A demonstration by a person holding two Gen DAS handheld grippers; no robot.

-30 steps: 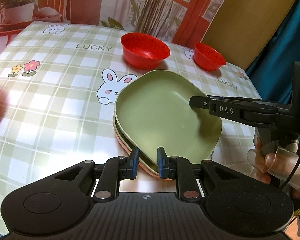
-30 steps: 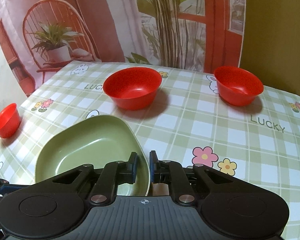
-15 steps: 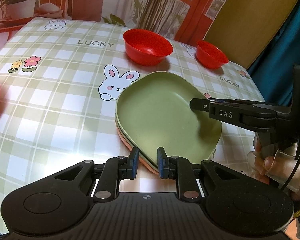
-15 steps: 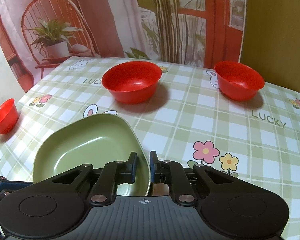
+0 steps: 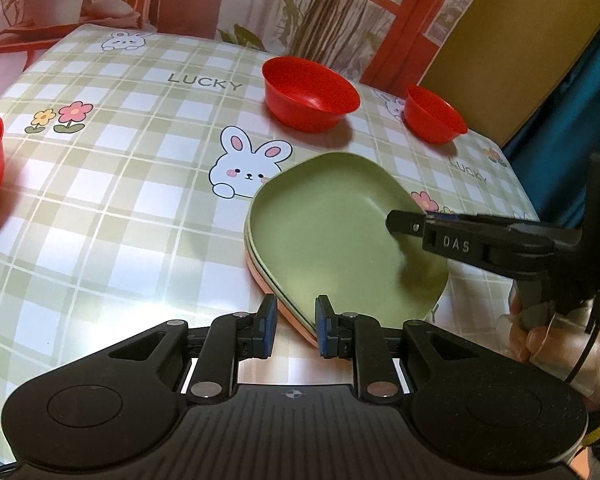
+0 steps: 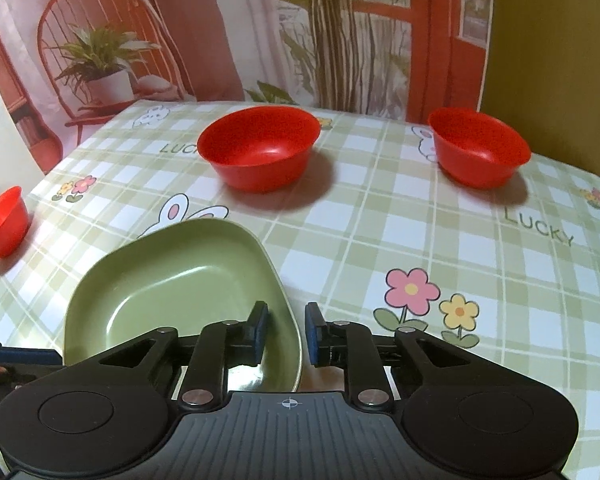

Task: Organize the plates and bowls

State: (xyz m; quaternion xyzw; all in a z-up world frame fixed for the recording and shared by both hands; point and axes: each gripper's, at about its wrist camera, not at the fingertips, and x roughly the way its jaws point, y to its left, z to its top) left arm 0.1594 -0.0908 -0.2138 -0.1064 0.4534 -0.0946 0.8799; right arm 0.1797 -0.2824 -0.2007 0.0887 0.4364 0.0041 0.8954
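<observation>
Your right hand-held gripper (image 6: 286,334) is spread, its fingers straddling the near rim of the green plate (image 6: 180,292) without pinching it; your left hand-held gripper (image 5: 294,330) is spread too, at the stack's near edge. That plate sits on a pink one (image 5: 260,280) on the table (image 5: 120,200), with three red bowls apart. Draw both hands back level so the stack stays square, then go for the big bowl (image 6: 260,152) by its rim.
</observation>
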